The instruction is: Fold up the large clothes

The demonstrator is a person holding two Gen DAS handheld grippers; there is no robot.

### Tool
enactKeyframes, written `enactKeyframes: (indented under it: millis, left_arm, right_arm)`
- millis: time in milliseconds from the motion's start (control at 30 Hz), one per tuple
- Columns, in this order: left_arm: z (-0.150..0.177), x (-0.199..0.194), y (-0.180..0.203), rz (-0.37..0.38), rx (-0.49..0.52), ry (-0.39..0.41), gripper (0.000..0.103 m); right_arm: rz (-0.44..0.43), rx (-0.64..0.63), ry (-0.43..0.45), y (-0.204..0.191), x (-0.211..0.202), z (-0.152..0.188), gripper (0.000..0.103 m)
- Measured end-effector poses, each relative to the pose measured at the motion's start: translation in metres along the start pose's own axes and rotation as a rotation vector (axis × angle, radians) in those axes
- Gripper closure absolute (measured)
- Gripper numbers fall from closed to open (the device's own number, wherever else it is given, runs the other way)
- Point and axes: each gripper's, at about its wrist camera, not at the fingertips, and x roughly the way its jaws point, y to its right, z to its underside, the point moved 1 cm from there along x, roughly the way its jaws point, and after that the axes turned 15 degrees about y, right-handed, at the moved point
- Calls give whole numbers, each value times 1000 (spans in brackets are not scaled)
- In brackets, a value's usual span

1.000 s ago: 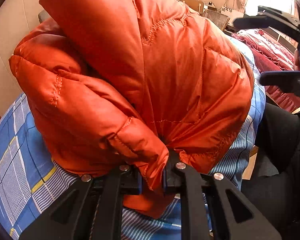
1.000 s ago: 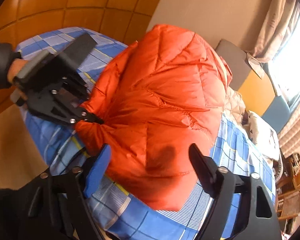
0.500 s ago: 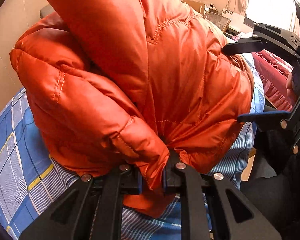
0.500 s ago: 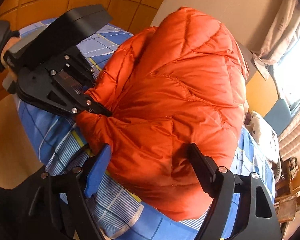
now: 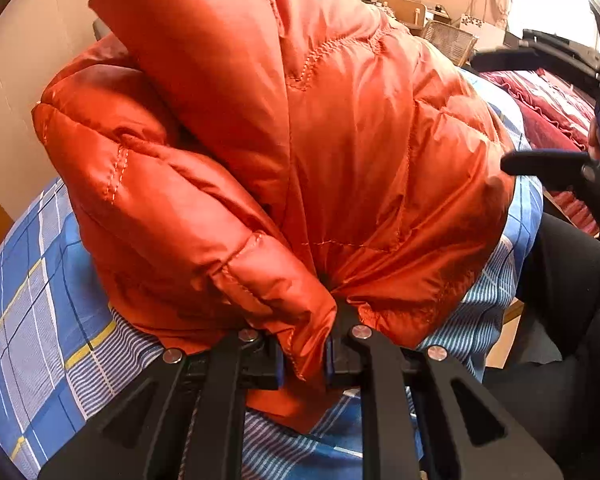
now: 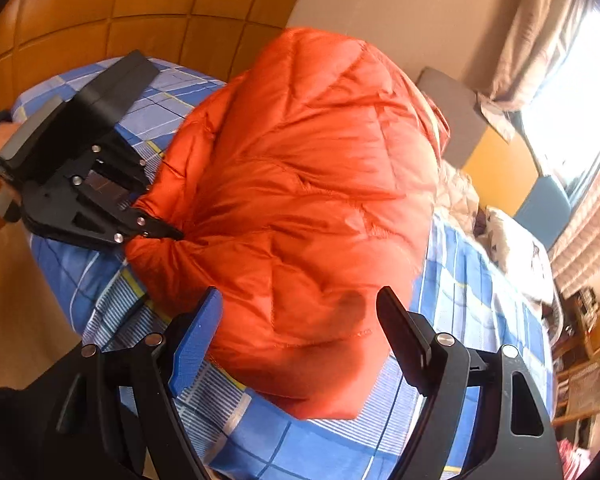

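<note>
jacket: orange puffer jacket [image 5: 340, 152] lay bunched in a mound on the bed's blue plaid sheet [image 5: 32, 320].
left gripper [image 5: 304, 364]: fingers pinched a gathered fold at the jacket's near edge.
right gripper [image 6: 300, 332]: fingers spread wide, straddling the jacket's near corner; pads not pressing the fabric.
background: curtain [image 6: 540, 40] at the bright window.

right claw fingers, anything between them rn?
Yes: the near end of the orange puffer jacket sits between the open right claw fingers, pads not pressing it. Seen in the right wrist view.
</note>
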Motion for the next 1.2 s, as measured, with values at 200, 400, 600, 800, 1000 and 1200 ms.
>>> enactKeyframes:
  millis: [200,400,600,800,1000,1200]
  left_arm:
    - [5,-2,5,-29,-37,13,89]
    - [14,-3,13,-71,-78,38,90]
    - [20,-9,10,-95,-139,61,90]
    - [24,-11,9,-112,-164,67,90]
    - [29,-12,8,-115,-188,82,90]
    - [34,-14,3,-100,-191,92,90]
  right_arm:
    - [0,-21,-35,13,2,7,24]
    - [57,219,-45,82,10,-3,23]
    - [366,580,-113,126,27,16,23]
    - [456,696,-145,118,44,19,27]
    - [461,699,-134,117,50,17,31]
    - [424,712,-46,113,41,-11,31]
